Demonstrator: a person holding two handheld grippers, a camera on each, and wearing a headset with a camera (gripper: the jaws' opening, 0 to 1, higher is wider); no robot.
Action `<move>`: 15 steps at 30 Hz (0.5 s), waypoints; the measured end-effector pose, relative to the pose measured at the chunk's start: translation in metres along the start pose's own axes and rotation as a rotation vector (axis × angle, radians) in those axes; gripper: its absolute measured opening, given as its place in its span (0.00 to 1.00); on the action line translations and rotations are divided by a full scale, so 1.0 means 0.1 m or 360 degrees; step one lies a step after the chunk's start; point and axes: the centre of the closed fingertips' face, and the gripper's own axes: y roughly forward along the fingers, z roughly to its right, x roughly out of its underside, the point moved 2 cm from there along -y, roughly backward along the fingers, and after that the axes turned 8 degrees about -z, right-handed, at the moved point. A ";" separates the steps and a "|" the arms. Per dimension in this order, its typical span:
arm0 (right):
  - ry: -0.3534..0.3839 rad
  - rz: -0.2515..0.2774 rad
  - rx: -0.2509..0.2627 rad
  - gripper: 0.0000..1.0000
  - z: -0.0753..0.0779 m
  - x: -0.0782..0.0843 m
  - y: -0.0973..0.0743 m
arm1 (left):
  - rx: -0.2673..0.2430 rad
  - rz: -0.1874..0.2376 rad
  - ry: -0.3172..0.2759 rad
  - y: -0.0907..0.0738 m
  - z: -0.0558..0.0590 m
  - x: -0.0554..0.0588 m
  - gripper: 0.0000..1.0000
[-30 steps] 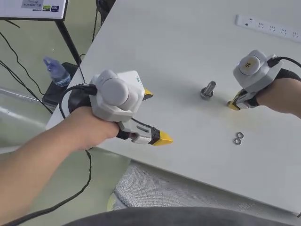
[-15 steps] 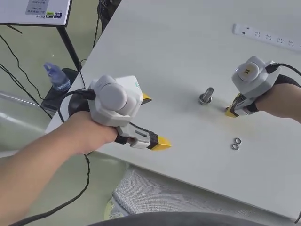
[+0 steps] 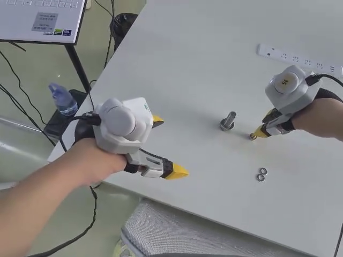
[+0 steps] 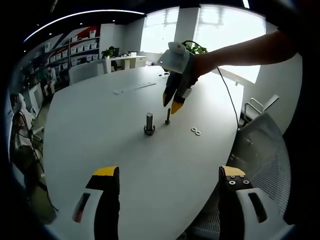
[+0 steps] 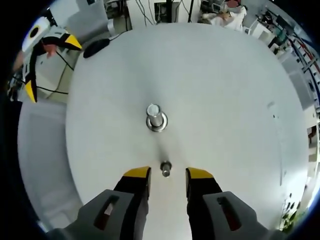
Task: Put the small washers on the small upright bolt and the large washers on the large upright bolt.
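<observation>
The right gripper (image 5: 168, 174) points down at the white table (image 3: 177, 64) with its jaws parted by a narrow gap. The small upright bolt (image 5: 165, 168) stands right at that gap, level with the yellow tips and between them (neither tip looks to be touching it). In the head view this bolt sits just at the end of the right gripper's lower jaw.

The large upright bolt (image 5: 156, 117) stands a little farther ahead of the right gripper, near the small bolt but apart from it, resting on its wide base.

Two small washers (image 3: 261, 174) lie flat on the table, touching each other, on the near side of the small bolt and off to the side of the right gripper, close to the table's front edge.

The left gripper (image 4: 169, 171) is held over the near left part of the table, jaws spread wide with nothing between them. Both bolts and the washers lie well ahead of it, with bare tabletop in between.

A white power strip (image 3: 300, 56) lies along the far side of the table.
</observation>
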 end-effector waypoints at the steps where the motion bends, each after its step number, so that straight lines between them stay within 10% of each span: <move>1: 0.0001 0.0007 -0.0002 0.29 -0.01 0.00 -0.04 | -0.0003 0.0002 0.0001 0.00 0.00 -0.01 0.82; 15: 0.0007 0.0075 0.0015 0.29 -0.02 0.02 -0.25 | -0.0056 0.0019 -0.0020 -0.06 -0.01 -0.11 0.88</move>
